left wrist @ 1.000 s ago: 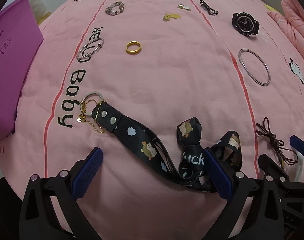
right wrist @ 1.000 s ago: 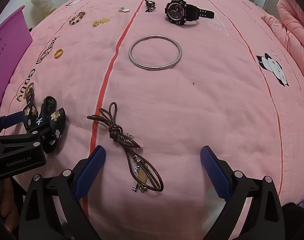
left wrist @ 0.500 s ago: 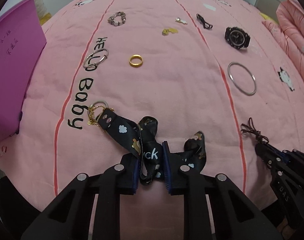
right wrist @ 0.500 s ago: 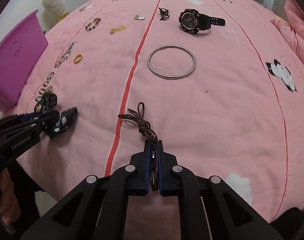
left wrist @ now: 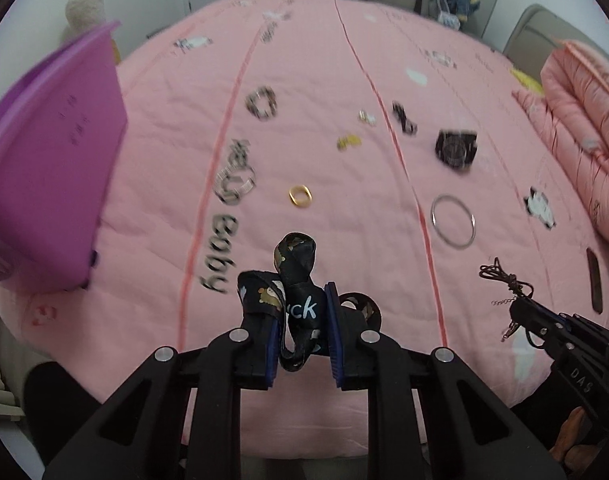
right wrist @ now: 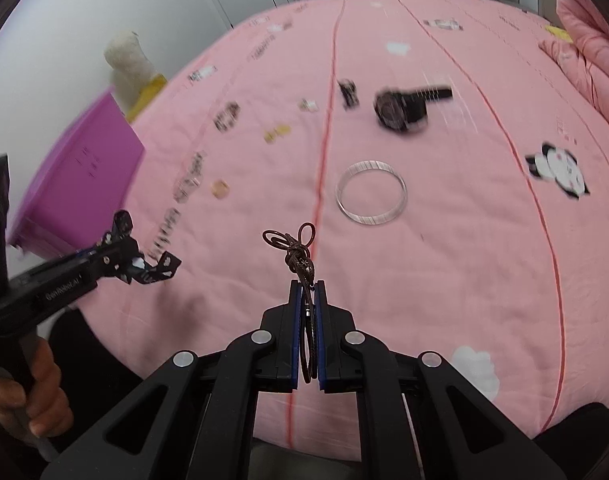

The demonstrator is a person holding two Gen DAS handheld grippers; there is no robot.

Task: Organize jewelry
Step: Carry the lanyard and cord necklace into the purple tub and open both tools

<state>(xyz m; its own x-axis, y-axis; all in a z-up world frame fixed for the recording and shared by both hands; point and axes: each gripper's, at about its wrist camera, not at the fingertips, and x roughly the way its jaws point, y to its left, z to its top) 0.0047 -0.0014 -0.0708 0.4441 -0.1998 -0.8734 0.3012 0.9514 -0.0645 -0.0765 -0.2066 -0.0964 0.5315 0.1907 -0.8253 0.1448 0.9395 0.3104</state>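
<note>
The left gripper (left wrist: 300, 336) is clamped on the bunched black strap (left wrist: 294, 280), lifted above the pink blanket (left wrist: 344, 240). The right gripper (right wrist: 308, 316) is closed tight on the brown cord necklace (right wrist: 298, 256), whose loops stick out at 12 o'clock. The purple box (left wrist: 52, 168) sits at 10 o'clock from the strap.

A black cartoon-print lanyard (left wrist: 296, 300) is bunched and looped between the left gripper's (left wrist: 300, 344) 2 blue pads. A knotted brown cord necklace (right wrist: 300, 256) is pinched in the right gripper (right wrist: 309, 332), its loops sticking out past the fingertips.
</note>
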